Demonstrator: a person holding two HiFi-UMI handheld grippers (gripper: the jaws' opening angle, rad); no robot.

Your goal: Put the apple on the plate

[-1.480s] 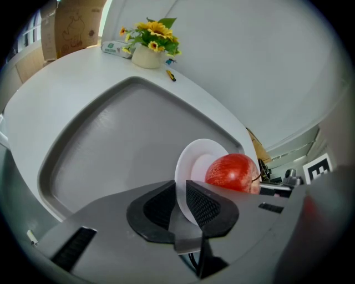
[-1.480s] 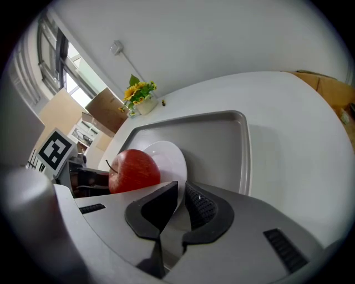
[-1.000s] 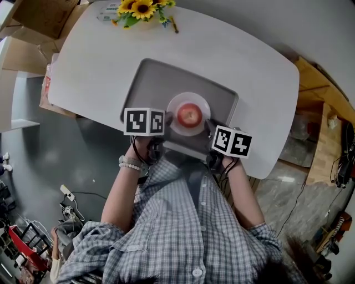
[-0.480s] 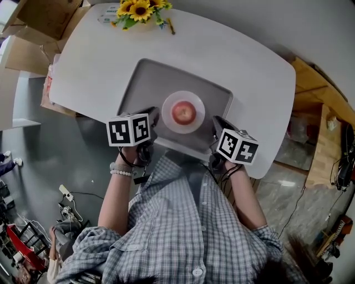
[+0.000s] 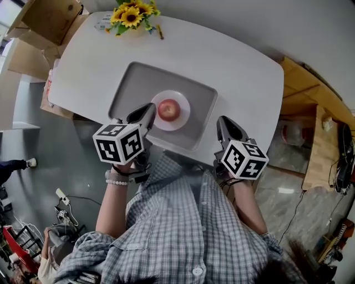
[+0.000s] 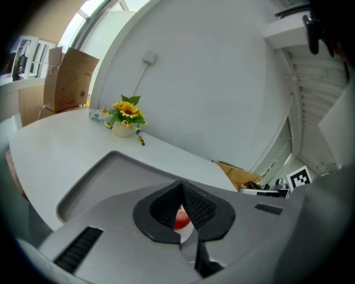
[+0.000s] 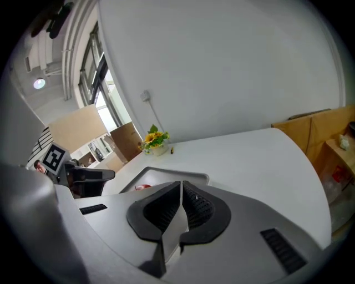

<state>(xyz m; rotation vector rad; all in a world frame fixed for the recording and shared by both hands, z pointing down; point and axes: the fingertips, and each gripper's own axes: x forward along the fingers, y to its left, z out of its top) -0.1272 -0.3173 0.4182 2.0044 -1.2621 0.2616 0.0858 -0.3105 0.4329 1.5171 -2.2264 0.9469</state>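
Note:
A red apple (image 5: 168, 109) rests on a small white plate (image 5: 183, 115) in the middle of a grey tray (image 5: 130, 83) on the white table. My left gripper (image 5: 147, 112) hovers at the plate's near left edge, jaws shut and holding nothing. In the left gripper view the apple (image 6: 182, 221) peeks out just behind the closed left gripper (image 6: 182, 186). My right gripper (image 5: 224, 123) hangs off the tray's near right corner, also shut and holding nothing. In the right gripper view its jaws (image 7: 181, 186) meet, and a sliver of apple (image 7: 142, 187) shows at the left.
A vase of sunflowers (image 5: 131, 15) stands at the table's far left edge. Cardboard boxes (image 5: 41, 22) sit beyond the table on the left. A wooden shelf (image 5: 310, 105) is on the right. The person's checked shirt (image 5: 194, 227) fills the near side.
Both grippers have drawn back from the plate toward the person and spread apart. The apple has stayed on the plate.

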